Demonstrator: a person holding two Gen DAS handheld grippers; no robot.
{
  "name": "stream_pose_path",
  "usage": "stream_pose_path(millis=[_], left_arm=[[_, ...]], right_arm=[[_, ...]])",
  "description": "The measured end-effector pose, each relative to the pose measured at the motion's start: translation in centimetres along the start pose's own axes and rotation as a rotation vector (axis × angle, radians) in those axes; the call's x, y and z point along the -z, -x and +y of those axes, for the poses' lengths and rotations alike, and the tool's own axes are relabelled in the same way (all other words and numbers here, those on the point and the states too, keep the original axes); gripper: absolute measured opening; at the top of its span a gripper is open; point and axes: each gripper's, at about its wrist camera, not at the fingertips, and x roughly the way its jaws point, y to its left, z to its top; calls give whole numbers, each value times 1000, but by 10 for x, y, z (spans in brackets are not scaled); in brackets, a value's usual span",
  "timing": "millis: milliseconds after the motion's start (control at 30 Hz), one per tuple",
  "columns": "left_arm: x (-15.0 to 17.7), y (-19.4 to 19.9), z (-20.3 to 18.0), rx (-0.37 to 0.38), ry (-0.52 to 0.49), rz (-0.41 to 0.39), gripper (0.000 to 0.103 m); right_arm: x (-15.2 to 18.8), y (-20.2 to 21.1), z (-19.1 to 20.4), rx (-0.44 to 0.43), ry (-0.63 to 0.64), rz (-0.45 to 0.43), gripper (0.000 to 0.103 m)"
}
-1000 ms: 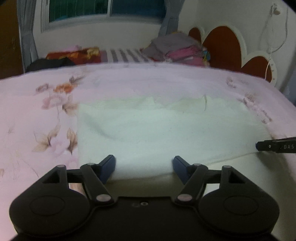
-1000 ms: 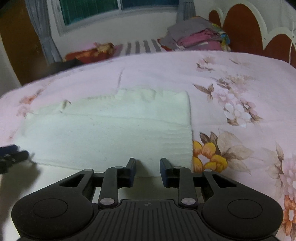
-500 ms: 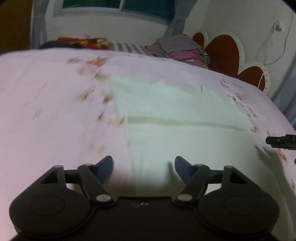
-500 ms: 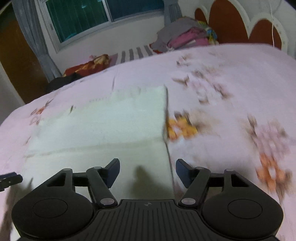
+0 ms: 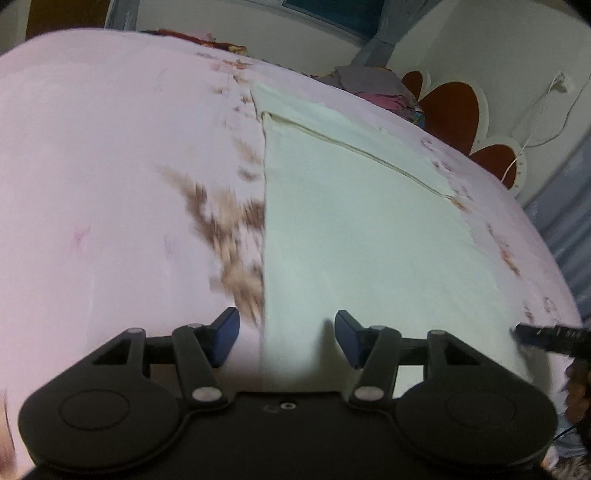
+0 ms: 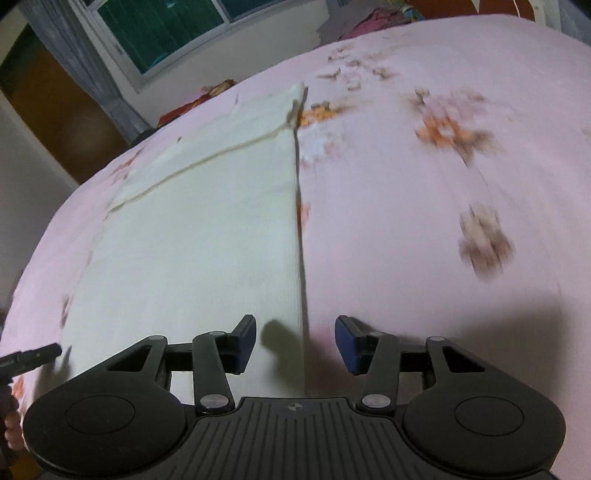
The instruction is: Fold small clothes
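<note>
A cream-white cloth (image 5: pixel 351 221) lies flat on the pink floral bedsheet (image 5: pixel 92 184), with a folded layer across its far part. My left gripper (image 5: pixel 286 339) hovers over the cloth's near left edge. That edge runs between its blue pads, which do not press on it; the jaws are closing. In the right wrist view the same cloth (image 6: pixel 203 221) has its right edge running between the pads of my right gripper (image 6: pixel 295 343), also closing and not pressing. Each view shows the other gripper's tip at its side: the right gripper (image 5: pixel 546 338) and the left gripper (image 6: pixel 29 358).
A pile of folded clothes (image 5: pixel 373 85) sits at the far end by the red and white headboard (image 5: pixel 454 110). A window (image 6: pixel 166 29) with grey curtains is behind the bed. A red patterned cloth (image 6: pixel 192 103) lies at the far edge.
Both grippers have drawn back from the fold to the cloth's near end and shifted outward onto its side edges. The right jaws opened wider, then both pairs narrowed a little.
</note>
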Motion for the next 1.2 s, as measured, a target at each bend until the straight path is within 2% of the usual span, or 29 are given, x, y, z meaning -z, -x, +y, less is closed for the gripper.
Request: stream_pose_path(millis=[133, 267, 400, 500, 533, 567, 600, 633, 667, 700, 767, 800, 867, 933, 1000, 1033, 1200], left_arm=[[27, 18, 6, 36, 79, -13, 51], [40, 22, 16, 109, 173, -19, 50], [43, 17, 26, 189, 266, -6, 50], [43, 15, 26, 204, 282, 0, 49], [45, 15, 26, 210, 282, 5, 45], [46, 14, 25, 211, 276, 12, 41], [47, 13, 25, 208, 268, 17, 38], [47, 12, 24, 198, 258, 16, 26], [48, 13, 21, 161, 233, 9, 7], [51, 20, 16, 107, 195, -23, 7], [52, 35, 8, 133, 153, -122, 7], [52, 38, 7, 139, 140, -144, 7], [53, 29, 8, 97, 124, -97, 7], [58, 15, 12, 78, 154, -49, 7], [61, 15, 15, 95, 201, -76, 7], [61, 17, 16, 97, 216, -86, 7], [57, 30, 18, 136, 281, -141, 7]], right_arm=[[33, 25, -4, -59, -35, 19, 38], [53, 34, -15, -136, -133, 35, 37], [57, 31, -21, -223, -218, 56, 37], [56, 29, -22, -261, -248, 53, 34], [56, 28, -23, -276, -260, 61, 19], [56, 26, -24, -289, -266, 75, 13], [58, 25, -24, -297, -271, 83, 13], [58, 25, -25, -298, -271, 83, 9], [58, 25, -26, -299, -274, 81, 7], [57, 26, -26, -299, -273, 71, 6], [55, 39, -22, -328, -237, 6, 5], [53, 48, -19, -354, -214, -32, 5], [52, 59, -18, -356, -173, -78, 5], [52, 48, -23, -316, -174, -41, 5], [55, 35, -26, -283, -185, 7, 5], [55, 36, -26, -284, -185, 3, 5], [43, 57, -17, -332, -166, -68, 5]])
